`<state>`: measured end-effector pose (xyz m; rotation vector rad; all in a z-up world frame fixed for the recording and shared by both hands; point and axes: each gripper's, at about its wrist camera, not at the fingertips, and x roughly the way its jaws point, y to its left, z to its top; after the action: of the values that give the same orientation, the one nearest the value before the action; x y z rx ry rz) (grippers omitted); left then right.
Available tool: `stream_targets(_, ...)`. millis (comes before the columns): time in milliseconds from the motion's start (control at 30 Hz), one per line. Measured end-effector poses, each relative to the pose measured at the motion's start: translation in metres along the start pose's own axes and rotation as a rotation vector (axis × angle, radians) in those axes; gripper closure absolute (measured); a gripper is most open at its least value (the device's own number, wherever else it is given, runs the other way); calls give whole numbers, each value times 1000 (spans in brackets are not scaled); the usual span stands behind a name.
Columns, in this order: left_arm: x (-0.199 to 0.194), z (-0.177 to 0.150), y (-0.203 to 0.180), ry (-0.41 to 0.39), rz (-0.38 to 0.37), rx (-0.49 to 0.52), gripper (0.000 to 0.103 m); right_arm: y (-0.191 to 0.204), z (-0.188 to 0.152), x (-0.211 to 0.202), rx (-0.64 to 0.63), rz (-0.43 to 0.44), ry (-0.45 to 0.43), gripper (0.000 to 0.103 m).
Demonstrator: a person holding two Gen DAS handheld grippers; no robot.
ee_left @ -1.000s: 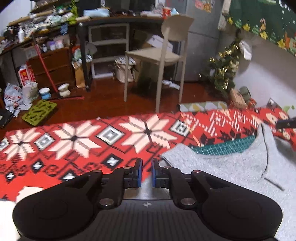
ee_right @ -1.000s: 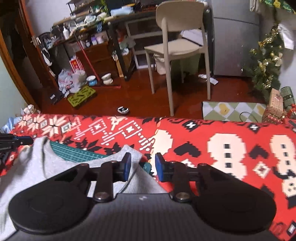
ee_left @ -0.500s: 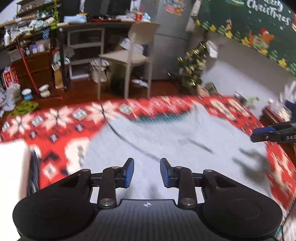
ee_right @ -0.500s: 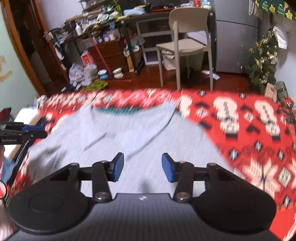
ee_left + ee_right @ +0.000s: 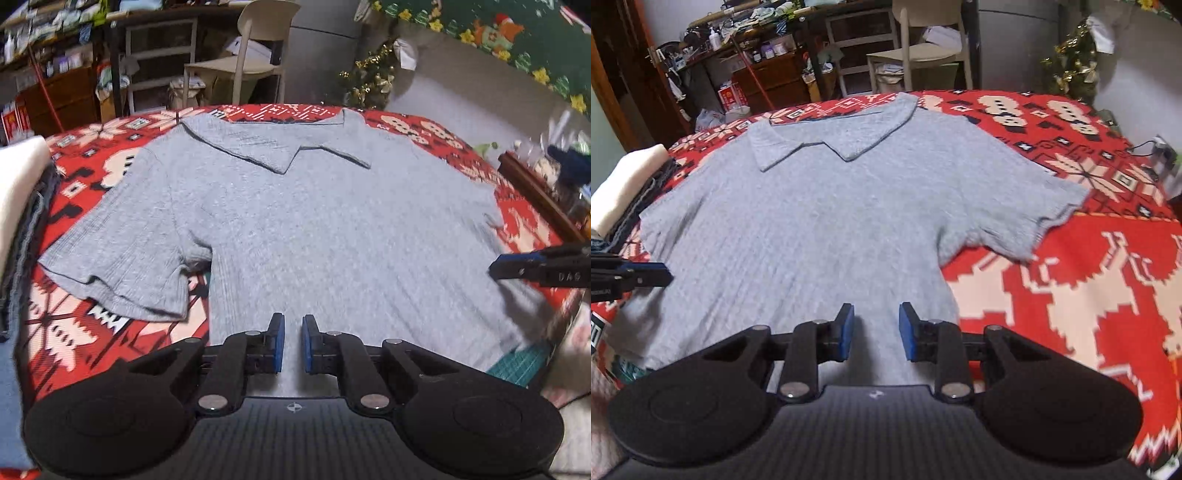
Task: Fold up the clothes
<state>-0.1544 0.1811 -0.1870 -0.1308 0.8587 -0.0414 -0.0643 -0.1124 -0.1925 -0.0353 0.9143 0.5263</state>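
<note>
A grey ribbed polo shirt lies spread flat, collar far and short sleeves out, on a red patterned cloth. My left gripper hovers over the shirt's lower left part. Its jaws stand a narrow gap apart, and flat cloth shows through with nothing pinched. My right gripper is open over the lower right part, also holding nothing. Each appears in the other's view: the right gripper at the right edge, the left gripper at the left edge. The hem is hidden under the gripper bodies.
A folded stack of clothes, white on top, sits at the cloth's left edge. A green cutting mat peeks out near the hem. Beyond the table stand a pale chair, cluttered shelves and a small Christmas tree.
Both grippers have drawn back from the collar end to the hem end, so the whole shirt now shows. The left jaws widened, then narrowed again. The right jaws opened wider.
</note>
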Motion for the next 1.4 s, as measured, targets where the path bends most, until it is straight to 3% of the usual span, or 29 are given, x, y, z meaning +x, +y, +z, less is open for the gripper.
stream_targets(133, -8, -9, 1, 0, 11, -10, 93, -7, -12, -13, 39, 3, -52, 73)
stream_targets(333, -15, -9, 10, -14, 12, -82, 93, -52, 10, -22, 214, -37, -156, 76)
stream_targets(533, -15, -5, 10, -13, 16, -103, 93, -67, 25, 16, 260, -42, -93, 77)
stream_targets(600, -16, -6, 10, -12, 17, -111, 93, -63, 27, 26, 243, -56, -85, 83)
stream_targets(667, -15, -7, 10, -2, 18, -109, 93, -56, 32, 32, 186, -88, -79, 100)
stream_targets(733, -13, -8, 9, 10, 27, -94, 93, -55, 35, 34, 151, -129, -79, 101)
stream_targets(867, -14, -8, 12, 2, 27, -107, 93, -69, 40, 29, 132, -200, -92, 100)
stream_targets(933, -14, -8, 13, 1, 27, -114, 93, -75, 39, 28, 134, -170, -84, 99)
stream_targets(1033, -13, -9, 14, 6, 22, -123, 93, -77, 34, 23, 130, -136, -85, 90)
stream_targets(1167, -17, -9, 14, 8, 12, -116, 93, -85, 22, 2, 212, -100, -105, 83)
stream_targets(1267, -19, -9, 15, 8, -5, -129, 93, -82, 9, -15, 258, -54, -119, 83)
stream_targets(1400, -19, -9, 16, 7, -23, -146, 93, -64, -3, -14, 221, -43, -91, 83)
